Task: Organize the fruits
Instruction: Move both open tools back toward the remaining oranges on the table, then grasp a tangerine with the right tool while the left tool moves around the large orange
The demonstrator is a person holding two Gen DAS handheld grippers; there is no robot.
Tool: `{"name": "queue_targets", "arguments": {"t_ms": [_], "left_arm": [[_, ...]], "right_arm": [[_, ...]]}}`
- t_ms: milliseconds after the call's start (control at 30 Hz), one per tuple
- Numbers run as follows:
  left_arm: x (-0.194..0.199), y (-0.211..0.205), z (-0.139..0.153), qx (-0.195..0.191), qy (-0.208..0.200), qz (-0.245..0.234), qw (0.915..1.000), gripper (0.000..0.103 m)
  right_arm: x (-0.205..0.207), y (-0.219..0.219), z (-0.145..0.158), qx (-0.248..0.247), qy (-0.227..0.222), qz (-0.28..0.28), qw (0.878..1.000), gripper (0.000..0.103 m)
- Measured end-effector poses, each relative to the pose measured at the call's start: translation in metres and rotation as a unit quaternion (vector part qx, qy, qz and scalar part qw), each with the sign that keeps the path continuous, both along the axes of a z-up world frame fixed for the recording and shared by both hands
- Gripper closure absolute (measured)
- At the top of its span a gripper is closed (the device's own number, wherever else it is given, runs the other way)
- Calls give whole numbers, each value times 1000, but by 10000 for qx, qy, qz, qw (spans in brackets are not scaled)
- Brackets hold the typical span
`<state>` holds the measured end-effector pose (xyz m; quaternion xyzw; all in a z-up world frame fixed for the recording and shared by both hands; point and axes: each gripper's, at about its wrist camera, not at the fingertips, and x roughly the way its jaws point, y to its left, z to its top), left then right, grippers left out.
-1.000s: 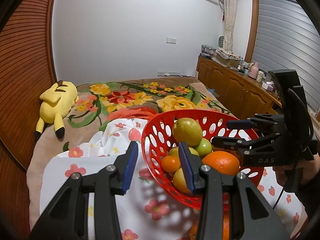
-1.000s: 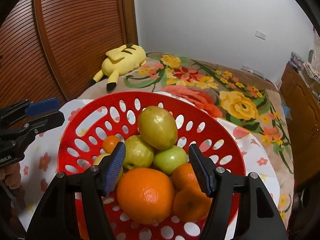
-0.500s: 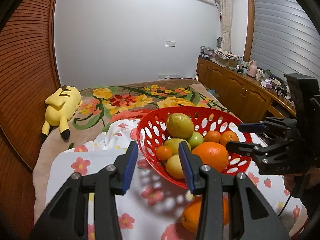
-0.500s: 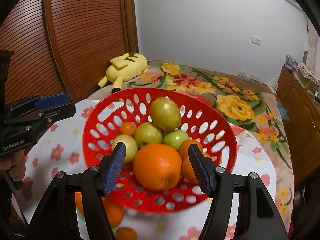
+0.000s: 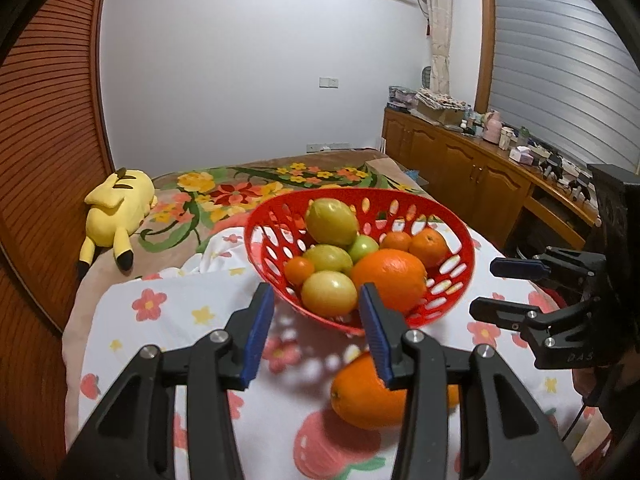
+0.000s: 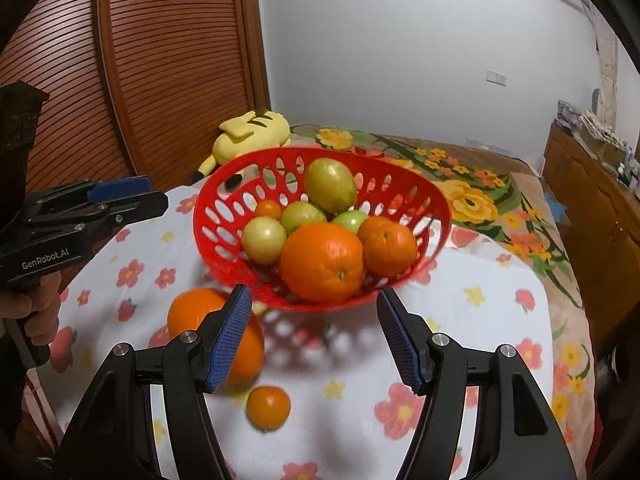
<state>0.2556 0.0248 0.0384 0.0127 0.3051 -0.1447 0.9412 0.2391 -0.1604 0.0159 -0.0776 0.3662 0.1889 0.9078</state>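
With both my left gripper [image 5: 316, 328] and right gripper [image 6: 314, 334] wide-jawed and empty, I judge the next pick is the large loose orange [image 6: 214, 334] lying on the flowered bedcloth [image 6: 472, 320] just beside the red perforated plastic basket [image 6: 224, 200] of fruit, toward the bed's near edge.

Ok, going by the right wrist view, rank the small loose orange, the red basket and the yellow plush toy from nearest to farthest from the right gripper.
1. Small loose orange: on the cloth, just below and left of the right gripper.
2. Red basket: straight ahead, full of fruit.
3. Yellow plush toy: behind the basket, back left on the bed.
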Motion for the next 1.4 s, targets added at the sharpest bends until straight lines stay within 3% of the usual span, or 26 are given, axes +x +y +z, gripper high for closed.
{"name": "queue_targets", "arguments": {"t_ms": [267, 567, 833, 1300, 1333, 1400], "left_arm": [[-19, -13, -23, 18, 147, -53, 9999, 54], [-41, -21, -45, 202, -92, 114, 9997, 52], [-45, -22, -60, 216, 48, 160, 9996, 51], [-43, -23, -60, 127, 216, 38, 9997, 47], [-42, -24, -60, 115, 246, 26, 9996, 47], [-40, -25, -60, 81, 303, 6, 9995, 47]], "right_arm": [[-24, -1, -23, 21, 86, -10, 10000, 36], [-37, 0, -57, 48, 378, 13, 9993, 36], [-39, 1, -73, 91, 581, 29, 9983, 42], [-28, 15, -93, 6, 926, 169, 9956, 59], [-27, 16, -94, -12, 968, 233, 9950, 68], [-27, 18, -95, -89, 961, 285, 9949, 69]]}}
